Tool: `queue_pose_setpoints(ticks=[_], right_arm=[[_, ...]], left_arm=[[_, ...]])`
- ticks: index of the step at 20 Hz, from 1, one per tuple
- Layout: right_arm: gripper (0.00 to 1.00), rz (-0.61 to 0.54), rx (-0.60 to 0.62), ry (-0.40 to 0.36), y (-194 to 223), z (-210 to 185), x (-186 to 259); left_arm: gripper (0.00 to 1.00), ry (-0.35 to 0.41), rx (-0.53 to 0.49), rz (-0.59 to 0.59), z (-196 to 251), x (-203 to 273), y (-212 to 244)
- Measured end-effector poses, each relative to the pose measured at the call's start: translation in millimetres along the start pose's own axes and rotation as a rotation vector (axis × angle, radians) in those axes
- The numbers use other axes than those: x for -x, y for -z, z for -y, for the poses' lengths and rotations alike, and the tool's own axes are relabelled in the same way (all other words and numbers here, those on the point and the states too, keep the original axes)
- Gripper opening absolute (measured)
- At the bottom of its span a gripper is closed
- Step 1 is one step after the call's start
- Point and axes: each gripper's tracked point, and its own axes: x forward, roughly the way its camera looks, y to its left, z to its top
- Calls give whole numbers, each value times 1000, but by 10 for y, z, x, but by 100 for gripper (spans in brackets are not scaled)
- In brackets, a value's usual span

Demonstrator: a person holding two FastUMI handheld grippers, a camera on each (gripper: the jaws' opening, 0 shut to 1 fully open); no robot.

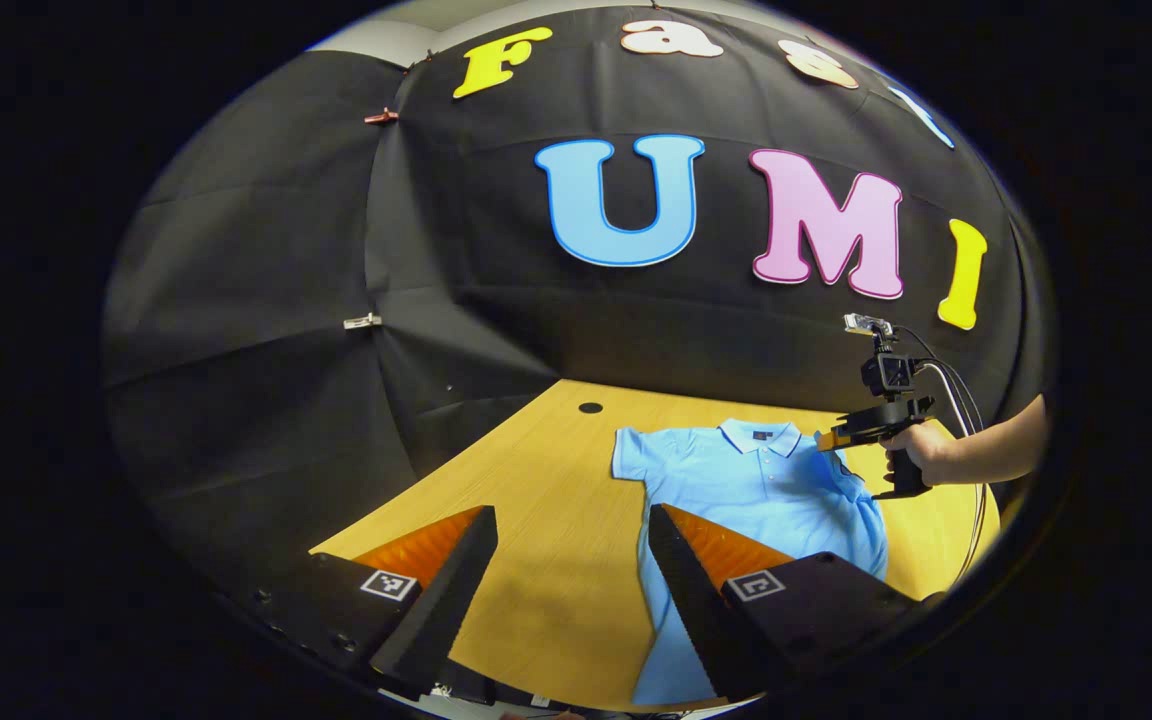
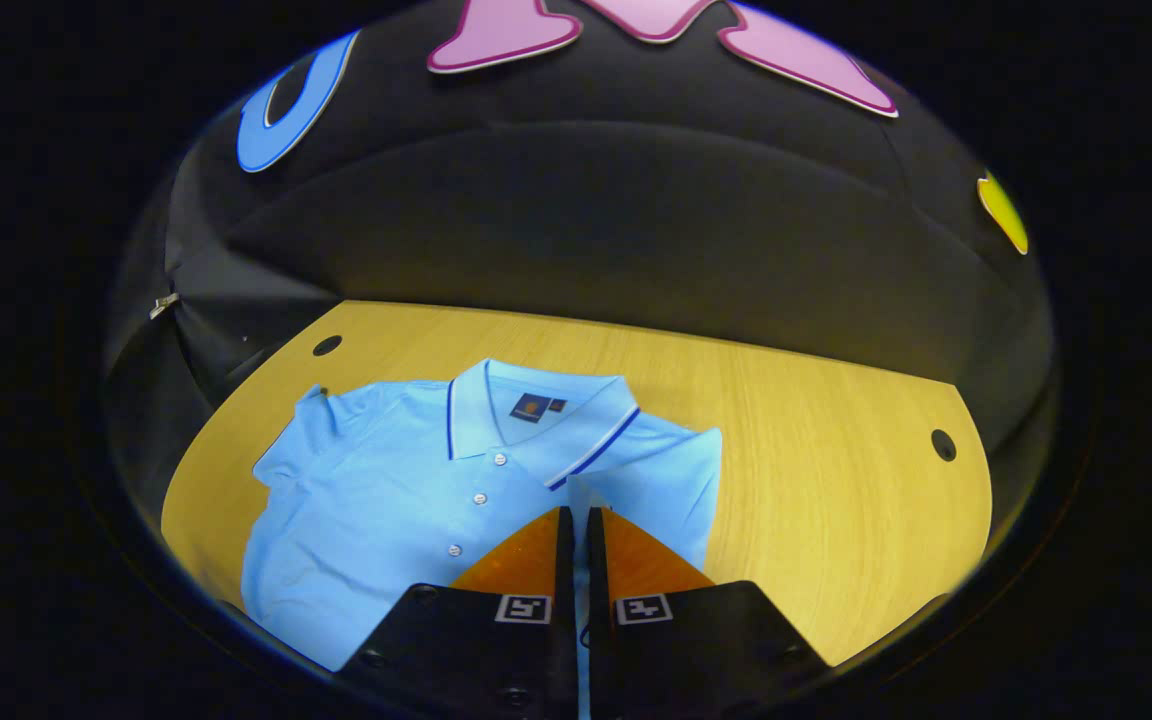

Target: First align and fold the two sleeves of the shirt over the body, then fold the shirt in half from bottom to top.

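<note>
Flat on the wooden table lies the light-blue polo shirt, collar toward the booth wall. Over its right sleeve, the right gripper has its fingers pressed together, pinching a fold of that sleeve. Nearer the shirt's hem, the left gripper hangs with fingers spread wide, holding nothing.
</note>
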Motion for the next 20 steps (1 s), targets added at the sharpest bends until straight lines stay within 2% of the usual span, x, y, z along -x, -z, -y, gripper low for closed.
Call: queue_pose_setpoints(ticks=[5, 8, 9, 10, 11, 13, 14, 15, 16, 18, 20], right_arm=[[22, -40, 23, -113, 145, -559, 10], [42, -47, 26, -154, 182, -703, 147], [43, -47, 25, -161, 187, -709, 207], [57, -46, 27, -159, 188, -674, 269], [65, -43, 24, -157, 180, -633, 343], [68, -23, 14, -151, 122, -544, 512], [76, -7, 15, -140, 85, -463, 613], [89, 16, 18, -127, 40, -387, 695], [95, 43, 27, -106, -7, -279, 821], [99, 101, 29, -58, -108, -80, 1088], [99, 157, 20, -15, -186, 108, 1381]], left_arm=[[97, 6, 0, -4, -143, -44, -18], [97, 49, 12, -11, -87, -216, -77], [97, 68, 19, -10, -42, -301, -121], [97, 84, 22, -12, 10, -421, -167], [97, 101, 19, -11, 59, -533, -221], [97, 135, -1, 18, 168, -746, -407], [97, 151, -14, 32, 220, -857, -496], [97, 175, -25, 42, 287, -988, -559], [97, 201, -33, 48, 360, -1087, -616], [97, 238, -57, 38, 472, -1328, -665], [97, 241, -98, 20, 518, -1614, -657]])
